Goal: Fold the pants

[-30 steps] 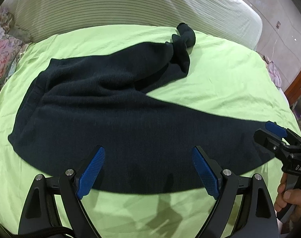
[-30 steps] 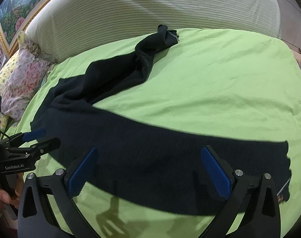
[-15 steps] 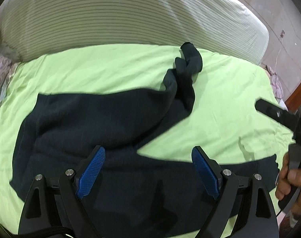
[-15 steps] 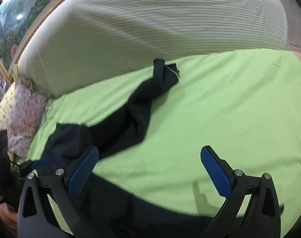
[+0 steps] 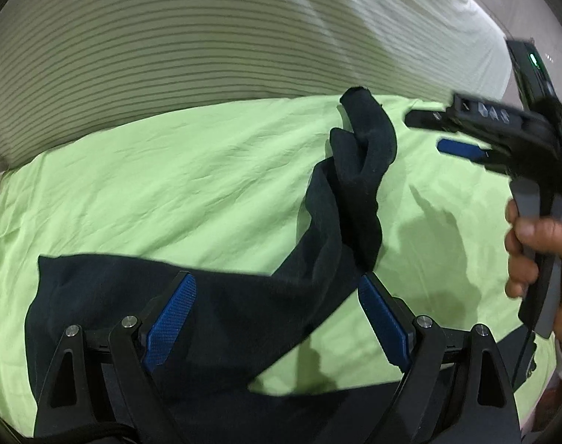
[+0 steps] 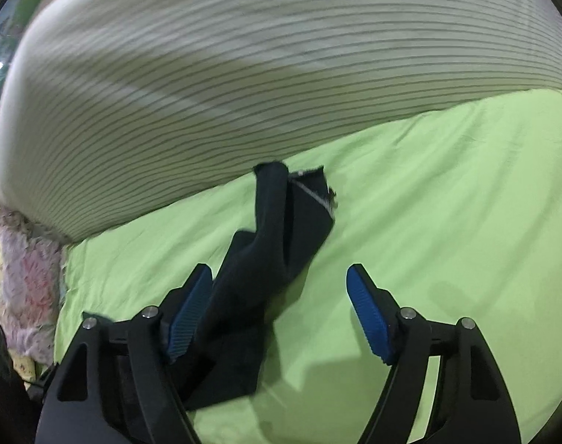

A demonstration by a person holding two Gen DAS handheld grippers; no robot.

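Dark navy pants lie spread on a lime-green bed sheet. One leg runs twisted and bunched toward the far side, and its crumpled cuff lies near the headboard. My left gripper is open and empty above the seat and the start of that leg. My right gripper is open and empty over the twisted leg. It also shows in the left wrist view, held by a hand, just right of the cuff.
A white cushion with thin dark stripes stands along the far edge of the bed. A floral pillow lies at the far left. The green sheet stretches to the right of the leg.
Both grippers have moved forward over the pants toward the headboard. The right gripper has left the near leg's cuff and now hovers by the far twisted leg. Both stayed open.
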